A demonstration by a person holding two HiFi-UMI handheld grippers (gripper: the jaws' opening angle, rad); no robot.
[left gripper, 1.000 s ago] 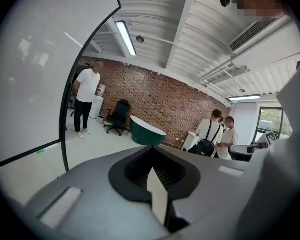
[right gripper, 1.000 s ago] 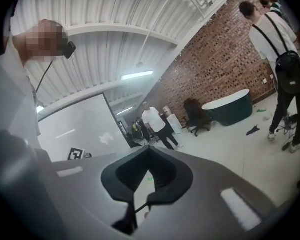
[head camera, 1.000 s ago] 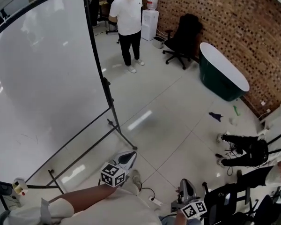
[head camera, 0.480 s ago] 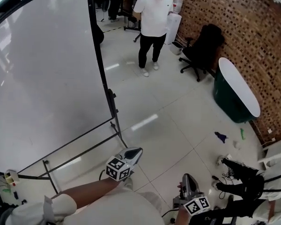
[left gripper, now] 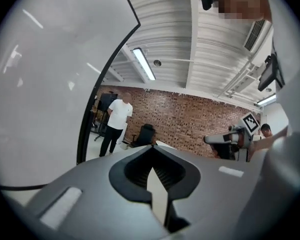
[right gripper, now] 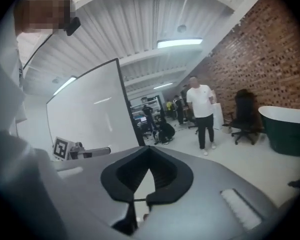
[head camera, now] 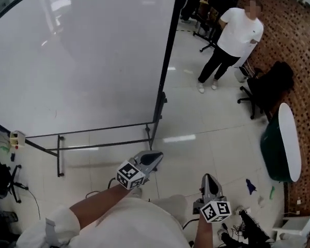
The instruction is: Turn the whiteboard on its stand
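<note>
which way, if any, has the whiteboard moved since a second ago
No. The whiteboard keeps its place left of the green bathtub; only the view swung.

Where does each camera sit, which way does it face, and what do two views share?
Head view: on the person's head, looking steeply down at the whiteboard and floor; a forearm, left gripper and right gripper show.
Left gripper view: rides the left gripper, looking along its shut jaws past the whiteboard to a brick wall; white shirt at right.
Right gripper view: rides the right gripper, facing whiteboard and bystander; white shirt at left.
Shared: both gripper views show whiteboard, bystander and the other gripper.
</note>
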